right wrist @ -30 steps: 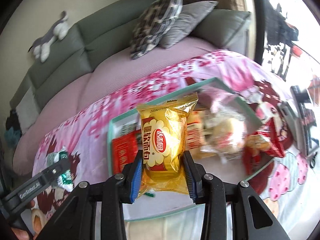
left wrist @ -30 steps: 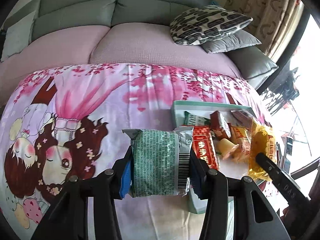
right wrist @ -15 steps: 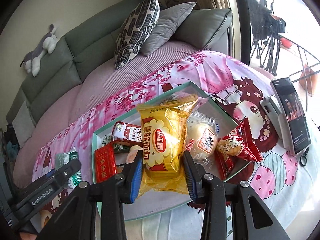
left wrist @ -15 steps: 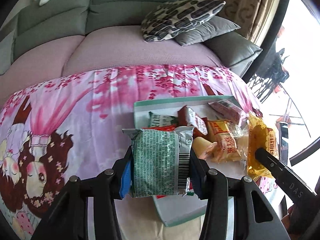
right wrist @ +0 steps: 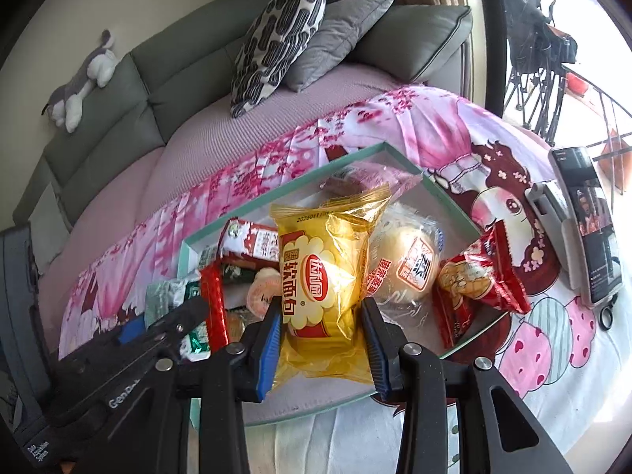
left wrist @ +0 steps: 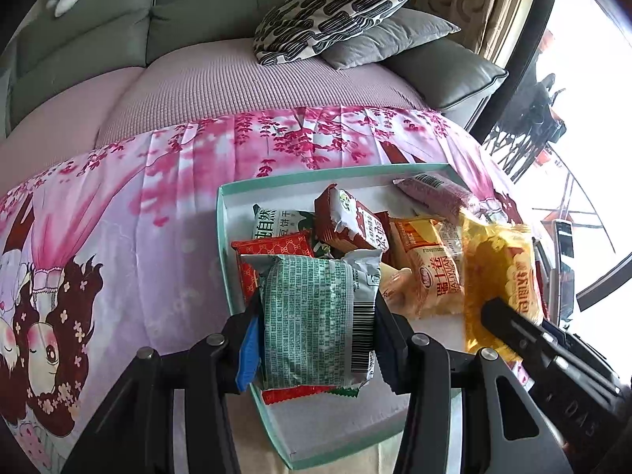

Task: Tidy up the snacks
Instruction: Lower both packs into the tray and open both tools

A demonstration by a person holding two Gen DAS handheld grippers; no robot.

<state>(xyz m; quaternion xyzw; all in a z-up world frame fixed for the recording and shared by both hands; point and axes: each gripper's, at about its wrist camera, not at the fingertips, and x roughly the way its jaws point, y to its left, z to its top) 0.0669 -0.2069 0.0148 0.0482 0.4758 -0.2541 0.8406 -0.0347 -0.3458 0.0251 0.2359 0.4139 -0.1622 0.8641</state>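
Note:
My left gripper (left wrist: pixel 318 328) is shut on a green-and-white snack packet (left wrist: pixel 316 316), held over the left end of a shallow box with a mint-green rim (left wrist: pixel 223 213). Several snack packs lie in the box: a red pack (left wrist: pixel 272 245), a brown-and-white one (left wrist: pixel 351 221), an orange one (left wrist: pixel 434 268) and a pink one (left wrist: pixel 438 193). My right gripper (right wrist: pixel 322 326) is shut on a yellow bread pack (right wrist: pixel 328 276) above the box's (right wrist: pixel 189 245) near side. A wrapped bun (right wrist: pixel 410 260) lies behind it. The left gripper (right wrist: pixel 185 312) shows at the lower left of the right wrist view.
The box rests on a pink cartoon-print cloth (left wrist: pixel 118 217) over a table. A red snack pack (right wrist: pixel 478 280) straddles the box's right edge. A phone (right wrist: pixel 588 217) lies at the right. Behind stand a grey sofa (left wrist: pixel 118 31), patterned cushions (left wrist: pixel 331 12) and a plush toy (right wrist: pixel 79 83).
My left gripper has carried the green packet rightward, from over the cloth to over the box's left end. The right gripper holds the yellow pack in much the same place.

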